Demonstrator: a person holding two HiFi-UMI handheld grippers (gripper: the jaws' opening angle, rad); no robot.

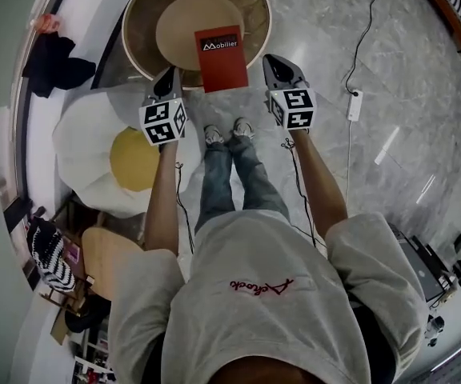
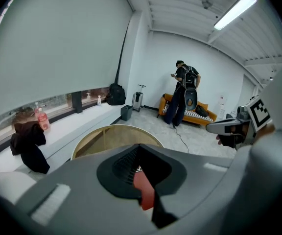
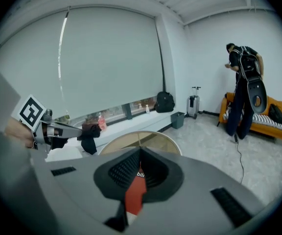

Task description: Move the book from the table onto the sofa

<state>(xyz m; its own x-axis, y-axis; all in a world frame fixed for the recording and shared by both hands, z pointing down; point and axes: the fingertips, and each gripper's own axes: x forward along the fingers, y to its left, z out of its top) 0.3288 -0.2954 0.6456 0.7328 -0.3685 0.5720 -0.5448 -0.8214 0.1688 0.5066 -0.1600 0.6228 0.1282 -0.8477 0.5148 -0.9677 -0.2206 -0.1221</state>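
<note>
A red book (image 1: pixel 221 58) lies on the near part of the round wooden table (image 1: pixel 138 24), its near end hanging over the rim. My left gripper (image 1: pixel 167 79) is just left of the book's near end, shut and holding nothing. Just right of it is my right gripper (image 1: pixel 276 65), also shut and holding nothing. In the left gripper view the book (image 2: pixel 144 190) is a red sliver behind the closed jaws of the left gripper (image 2: pixel 140 153); in the right gripper view the book (image 3: pixel 135 195) sits the same way behind the right gripper (image 3: pixel 140 155). An orange sofa (image 2: pixel 205 116) stands at the far wall.
A person (image 2: pixel 185 94) stands by the sofa (image 3: pixel 274 122). A white and yellow egg-shaped cushion (image 1: pixel 118 160) lies on the floor left of my legs. A black garment (image 1: pixel 54 66) rests on the window ledge. A cable and power strip (image 1: pixel 355 105) lie on the marble floor at right.
</note>
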